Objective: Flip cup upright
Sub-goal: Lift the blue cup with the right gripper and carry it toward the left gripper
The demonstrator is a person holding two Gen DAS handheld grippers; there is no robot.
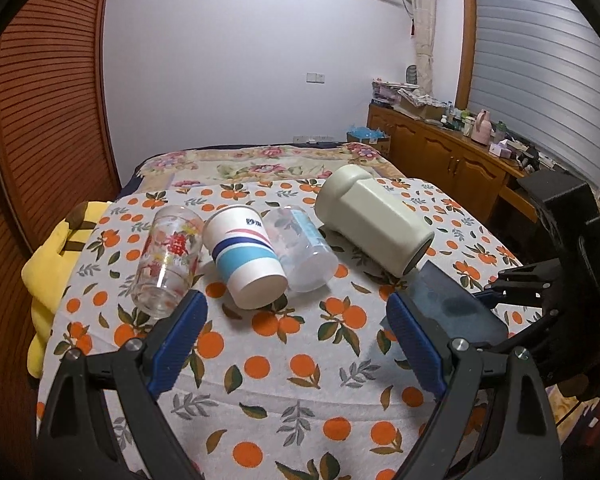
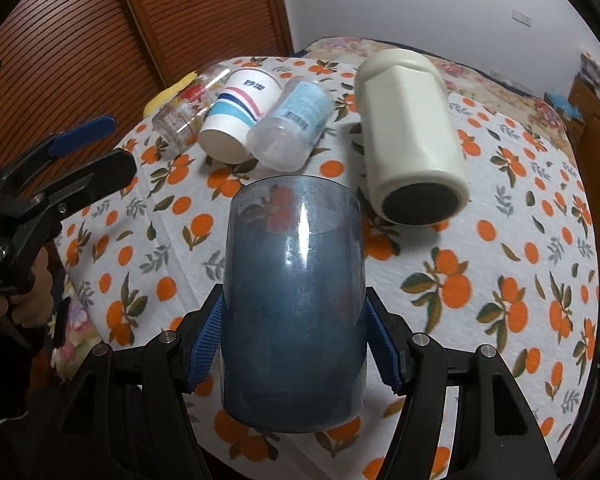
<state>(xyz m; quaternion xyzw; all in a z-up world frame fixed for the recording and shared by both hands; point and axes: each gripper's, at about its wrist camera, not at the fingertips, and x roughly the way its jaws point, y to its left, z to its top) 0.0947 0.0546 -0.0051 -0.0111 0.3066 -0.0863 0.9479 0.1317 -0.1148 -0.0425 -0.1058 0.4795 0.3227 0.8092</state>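
A translucent blue cup (image 2: 294,300) is held between the pads of my right gripper (image 2: 294,344), above the orange-print tablecloth (image 2: 500,280). It also shows in the left wrist view (image 1: 452,304), with my right gripper (image 1: 496,296) on it. My left gripper (image 1: 296,328) is open and empty over the table, short of the row of cups lying on their sides: a printed glass (image 1: 168,256), a striped paper cup (image 1: 246,256), a clear plastic cup (image 1: 304,250) and a cream mug (image 1: 374,224).
A yellow cloth (image 1: 52,280) hangs at the table's left edge. A bed with a floral cover (image 1: 260,164) lies behind the table. A wooden cabinet (image 1: 440,152) with clutter stands at the right. A slatted wooden door (image 1: 40,100) is on the left.
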